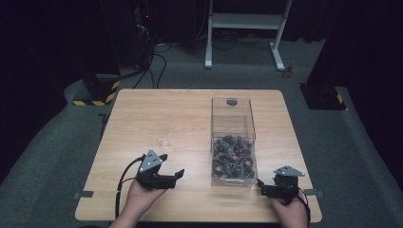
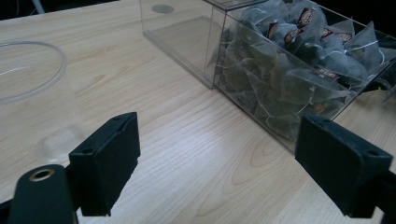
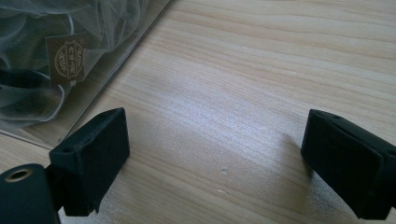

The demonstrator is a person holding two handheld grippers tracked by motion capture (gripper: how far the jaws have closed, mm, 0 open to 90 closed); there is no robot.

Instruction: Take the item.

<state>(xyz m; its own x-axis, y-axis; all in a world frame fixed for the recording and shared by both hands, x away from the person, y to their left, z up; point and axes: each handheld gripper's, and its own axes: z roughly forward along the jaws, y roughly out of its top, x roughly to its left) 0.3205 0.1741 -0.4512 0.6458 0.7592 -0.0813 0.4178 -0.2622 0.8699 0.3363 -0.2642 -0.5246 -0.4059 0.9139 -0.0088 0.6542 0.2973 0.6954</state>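
- The left gripper (image 1: 177,175) hangs over the table (image 1: 142,109), jaws spread wide with nothing between them; in the left gripper view only bare wood lies between the two black pads.
- The right gripper (image 1: 260,184) sits near the table's front edge, jaws likewise spread and empty, just beside the near corner of the box (image 1: 233,142).
- The box is clear plastic, and its near half is heaped with tea bags (image 2: 289,65); the far half looks empty. From the left gripper it stands ahead and to the right, apart from the jaws.
- The glass (image 2: 28,93) stands ahead and to the left of the left gripper, upright and, as far as I can tell, empty.
- Judgement: the work looks to be moving a tea bag from box to glass, and it is hardly begun. No bag is gripped, none lies in the glass or on the wood.
- Left to do: reach into the box, pinch one bag, lift it clear, carry it over the glass and let go.
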